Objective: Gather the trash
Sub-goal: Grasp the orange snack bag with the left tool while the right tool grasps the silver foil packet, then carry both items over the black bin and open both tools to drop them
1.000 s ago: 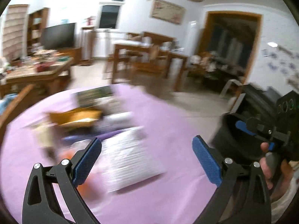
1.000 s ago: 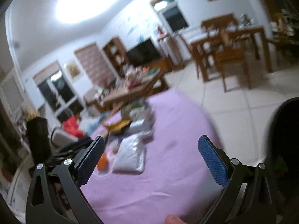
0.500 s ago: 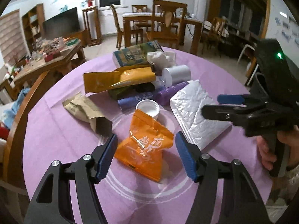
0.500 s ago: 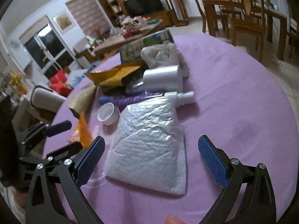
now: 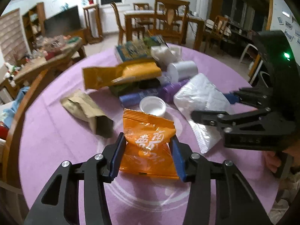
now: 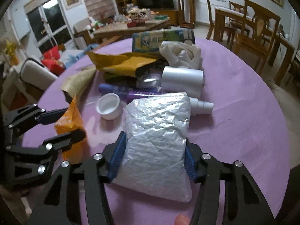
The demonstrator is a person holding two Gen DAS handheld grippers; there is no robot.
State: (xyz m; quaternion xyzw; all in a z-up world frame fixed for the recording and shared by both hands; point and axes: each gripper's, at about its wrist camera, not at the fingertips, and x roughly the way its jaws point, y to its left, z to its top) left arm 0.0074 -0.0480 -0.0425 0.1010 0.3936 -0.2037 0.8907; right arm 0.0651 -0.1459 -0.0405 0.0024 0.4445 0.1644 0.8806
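Orange snack packet (image 5: 150,140), white Chinese characters, squeezed by left gripper (image 5: 148,156).

The left gripper (image 5: 147,154) is low and level, its blue pads (image 5: 117,156) pinched against what lies between them. The right gripper (image 6: 152,156) sits likewise, pads (image 6: 117,157) pressed in from both sides, its fingers reaching just beyond the left fingertips.

Round table under purple cloth (image 5: 56,131), with orange packet (image 5: 148,146), silver pouch (image 6: 155,131), white cap (image 5: 152,106), brown bag (image 5: 84,110).
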